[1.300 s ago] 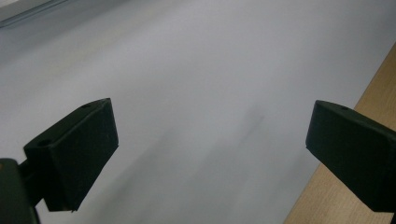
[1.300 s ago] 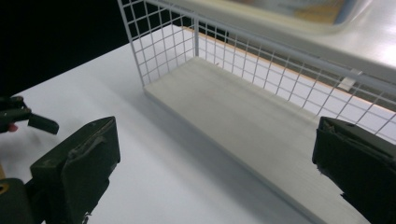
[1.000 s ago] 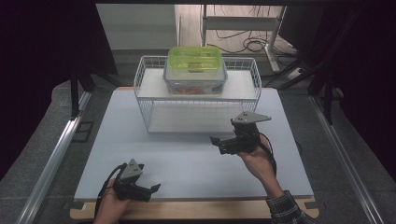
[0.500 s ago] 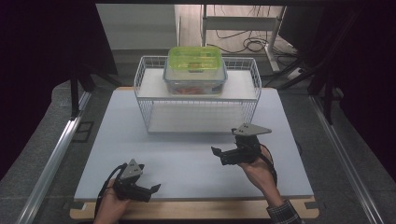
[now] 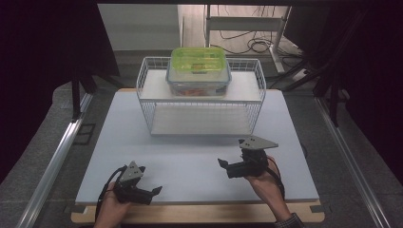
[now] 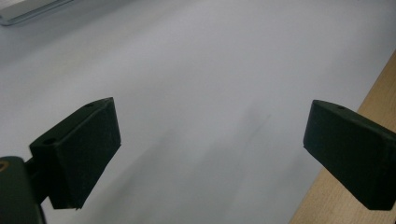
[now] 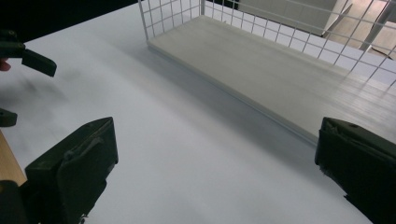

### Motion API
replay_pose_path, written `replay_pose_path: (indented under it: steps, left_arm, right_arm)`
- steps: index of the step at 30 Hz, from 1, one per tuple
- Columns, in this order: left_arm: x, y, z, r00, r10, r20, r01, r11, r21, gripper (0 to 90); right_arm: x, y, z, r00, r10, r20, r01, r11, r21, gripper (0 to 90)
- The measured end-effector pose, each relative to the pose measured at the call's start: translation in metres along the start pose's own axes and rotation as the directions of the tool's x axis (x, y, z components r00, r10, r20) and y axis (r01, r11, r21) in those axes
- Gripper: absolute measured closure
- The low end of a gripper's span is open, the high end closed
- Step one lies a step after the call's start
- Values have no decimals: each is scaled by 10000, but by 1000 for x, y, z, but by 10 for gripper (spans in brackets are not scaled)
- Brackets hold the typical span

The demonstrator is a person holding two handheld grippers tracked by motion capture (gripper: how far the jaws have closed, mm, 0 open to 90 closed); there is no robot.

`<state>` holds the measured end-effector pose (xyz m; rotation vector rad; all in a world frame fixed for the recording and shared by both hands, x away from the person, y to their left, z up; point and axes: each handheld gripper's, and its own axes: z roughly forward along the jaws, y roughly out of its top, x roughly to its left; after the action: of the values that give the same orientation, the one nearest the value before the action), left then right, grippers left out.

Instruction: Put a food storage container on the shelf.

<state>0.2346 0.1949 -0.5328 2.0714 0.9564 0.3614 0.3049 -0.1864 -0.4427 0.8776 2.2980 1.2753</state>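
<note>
A clear plastic food container with a green snap lid (image 5: 198, 70) is being kept on the upper shelf of the white wire rack (image 5: 152, 121), well apart from both grippers. It is judged rigid and smooth, moderately heavy given the orange contents seen through its wall, and likely slippery on its sides; a hold across the lid's rim or two opposite short walls is being favoured. The right gripper (image 5: 223, 164) is being held above the white tabletop (image 5: 190, 161), jaws spread wide and empty. The left gripper (image 5: 156, 191) is being rested near the front edge, jaws likewise spread. Compared with a second ago, the right gripper is being drawn back from the rack toward the person.
</note>
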Motion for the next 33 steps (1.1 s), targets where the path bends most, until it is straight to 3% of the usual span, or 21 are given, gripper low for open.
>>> replay_pose_path:
  steps: [10, 33]
  left_arm:
    - [1, -1, 0, 10000, -31, 23, 31, 10000, -42, 39]
    - [0, -1, 2, 9999, 100, 67, -100, 9999, 32, 37]
  right_arm:
    - [0, -16, -7, 9998, 148, 123, -149, 9998, 111, 0]
    - [-8, -57, -14, 9949, 286, 965, -350, 9973, 653, 0]
